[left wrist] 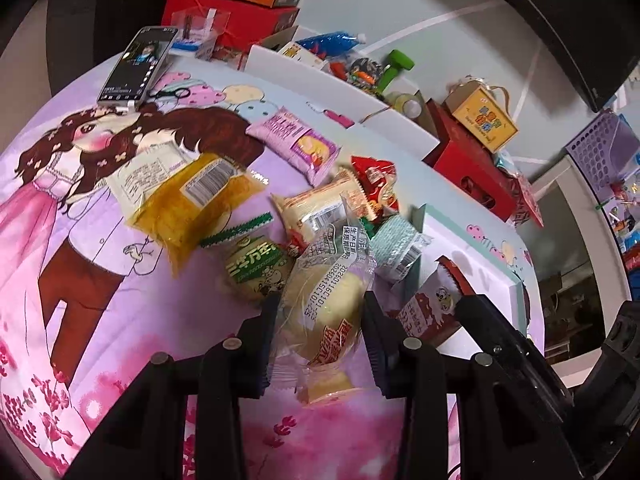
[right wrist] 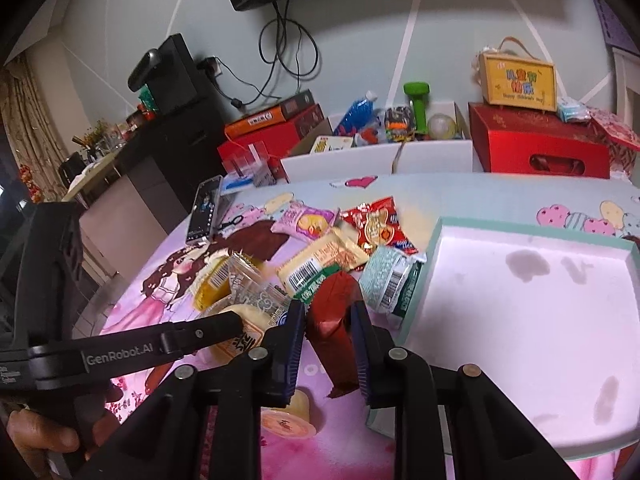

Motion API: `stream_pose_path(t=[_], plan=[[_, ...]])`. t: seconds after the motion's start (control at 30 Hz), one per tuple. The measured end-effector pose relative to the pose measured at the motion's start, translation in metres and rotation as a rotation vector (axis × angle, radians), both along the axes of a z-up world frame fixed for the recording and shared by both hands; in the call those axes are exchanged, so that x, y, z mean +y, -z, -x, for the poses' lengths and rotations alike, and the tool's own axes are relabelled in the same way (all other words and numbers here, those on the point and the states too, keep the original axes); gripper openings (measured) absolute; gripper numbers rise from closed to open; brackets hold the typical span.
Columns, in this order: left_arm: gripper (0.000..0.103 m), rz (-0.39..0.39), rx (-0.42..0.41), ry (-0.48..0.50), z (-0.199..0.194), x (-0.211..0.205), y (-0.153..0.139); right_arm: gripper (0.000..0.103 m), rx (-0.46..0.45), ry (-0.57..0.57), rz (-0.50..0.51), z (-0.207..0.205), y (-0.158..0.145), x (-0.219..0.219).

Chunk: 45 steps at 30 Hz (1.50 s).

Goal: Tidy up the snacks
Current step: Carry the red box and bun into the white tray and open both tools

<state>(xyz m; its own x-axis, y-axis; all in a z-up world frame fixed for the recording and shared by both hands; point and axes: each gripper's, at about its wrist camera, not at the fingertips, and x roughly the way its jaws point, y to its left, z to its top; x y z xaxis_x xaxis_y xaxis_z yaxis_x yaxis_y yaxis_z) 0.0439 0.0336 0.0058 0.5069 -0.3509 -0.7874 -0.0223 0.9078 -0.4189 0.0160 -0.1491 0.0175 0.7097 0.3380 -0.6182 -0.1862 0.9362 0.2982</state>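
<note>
Counter (left wrist: 100, 240) carries a cartoon-print cloth; a shallow white tray with teal rim (right wrist: 434, 240) lies near its right edge, and a loose pile of snack packets (right wrist: 332, 256) touches the tray's left wall. Left hand-held gripper (left wrist: 320, 312) is clamped on a clear-wrapped yellow bun (left wrist: 324, 304), lifted off the cloth beside the pile. Right hand-held gripper (right wrist: 328, 320) is closed on a dark red packet (right wrist: 334, 320) just left of the tray's near corner.

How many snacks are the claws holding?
2. The left claw holds a clear-wrapped yellow bun. The right claw holds a dark red packet.
</note>
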Motion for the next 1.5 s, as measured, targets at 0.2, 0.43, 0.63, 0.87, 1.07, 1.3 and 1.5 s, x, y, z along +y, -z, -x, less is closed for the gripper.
stream_pose_path(t=[0.2,0.43,0.63,0.87,1.07,1.3,1.5], plan=[[0.040,-0.012,-0.023,0.013,0.001,-0.006,-0.006,0.025,-0.013,0.009,-0.011,0.002,-0.007,-0.005],[0.040,-0.026,-0.054,0.059,-0.001,-0.022,-0.017,0.025,-0.063,0.031,-0.019,0.009,-0.024,-0.022],[0.040,-0.033,-0.064,0.133,-0.013,-0.054,-0.027,0.025,-0.066,0.121,-0.025,0.006,-0.029,-0.060],[0.040,-0.031,-0.083,0.274,-0.038,-0.117,-0.035,0.025,-0.055,0.297,-0.025,0.005,-0.028,-0.126],[0.040,-0.035,-0.070,0.382,-0.063,-0.174,-0.026,0.025,-0.026,0.493,-0.001,0.008,-0.020,-0.190],[0.041,-0.060,-0.057,0.441,-0.084,-0.217,-0.012,0.025,0.007,0.641,-0.026,0.017,-0.010,-0.245],[0.059,-0.092,-0.051,0.408,-0.090,-0.216,-0.010,0.025,0.006,0.651,-0.017,0.019,-0.012,-0.244]])
